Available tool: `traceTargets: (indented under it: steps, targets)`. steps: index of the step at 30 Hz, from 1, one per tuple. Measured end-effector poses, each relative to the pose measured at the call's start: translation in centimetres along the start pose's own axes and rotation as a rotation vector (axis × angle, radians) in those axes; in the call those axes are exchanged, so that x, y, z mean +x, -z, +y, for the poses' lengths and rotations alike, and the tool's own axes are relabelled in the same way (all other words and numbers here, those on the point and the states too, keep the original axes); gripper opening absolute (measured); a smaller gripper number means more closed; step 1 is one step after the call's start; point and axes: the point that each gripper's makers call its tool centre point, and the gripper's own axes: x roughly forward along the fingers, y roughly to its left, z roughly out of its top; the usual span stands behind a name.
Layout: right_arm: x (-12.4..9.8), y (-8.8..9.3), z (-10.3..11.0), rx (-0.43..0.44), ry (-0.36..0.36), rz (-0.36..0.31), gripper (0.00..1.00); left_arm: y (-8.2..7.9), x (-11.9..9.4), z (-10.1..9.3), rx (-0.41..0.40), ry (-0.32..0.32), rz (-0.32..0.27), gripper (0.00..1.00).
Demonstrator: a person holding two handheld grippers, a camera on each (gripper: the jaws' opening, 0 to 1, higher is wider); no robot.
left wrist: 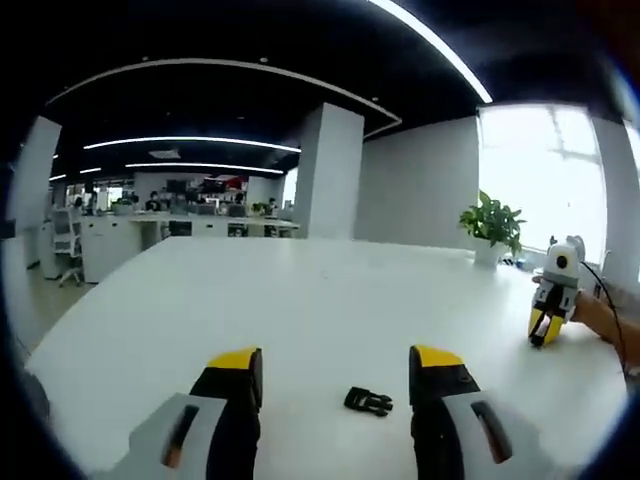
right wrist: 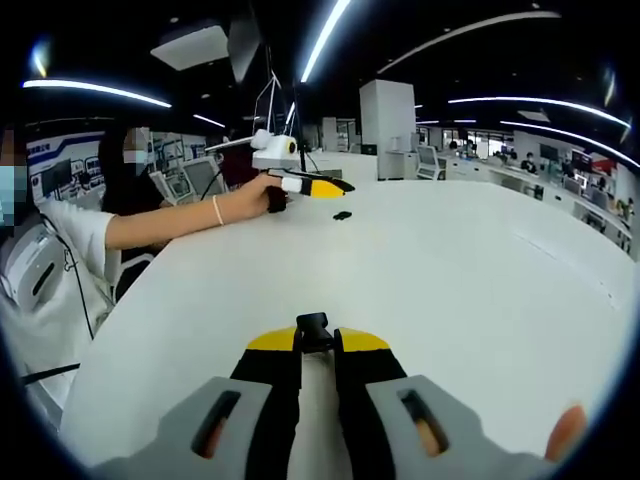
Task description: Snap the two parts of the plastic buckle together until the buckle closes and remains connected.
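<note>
Bench (left wrist: 300,300): white, broad; both buckle halves sit on or over it, well apart.
Left claw (left wrist: 335,375): I see it released, jaws wide, low over the bench.
Right claw (right wrist: 318,345): I see it clenched on one buckle part (right wrist: 314,330), which pokes out between the tips.
Loose part (left wrist: 368,402): black, flat on the bench, between the left jaws, nearer the right-hand one.
Step in hand: I judge it to be picking up the loose part.
Method: I would centre the left claw over it, close squarely on its body, leave the mating end free, then align both halves before pressing.
</note>
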Motion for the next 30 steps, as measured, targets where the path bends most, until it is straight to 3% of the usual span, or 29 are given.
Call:
traceTargets:
  steps: [3,8,12,20,23,27,30]
  targets:
    - [0.0,0.0,0.0,0.001,-0.002,0.001,0.12,0.2,-0.4,0.5,0.013,-0.027,0.016,0.58]
    - [0.0,0.1,0.0,0.003,0.000,0.004,0.12,-0.3,-0.9,-0.3,0.105,0.012,0.007,0.41]
    - [0.0,0.2,0.1,0.004,0.001,0.007,0.12,0.4,-0.6,-0.7,0.127,0.039,0.056,0.38]
    - [0.0,0.2,0.0,0.003,0.002,0.005,0.12,2.4,-0.4,-1.2,0.192,0.044,0.173,0.26]
    - [0.0,0.1,0.1,0.002,0.002,0.003,0.12,3.0,-0.3,-1.0,0.205,0.037,0.207,0.25]
    - [0.0,0.1,0.1,0.002,0.002,0.003,0.12,3.0,-0.2,-1.3,0.201,0.057,0.204,0.23]
    - [0.0,0.1,0.0,0.002,0.003,0.003,0.12,3.2,-0.3,-1.9,0.210,0.090,0.211,0.14]
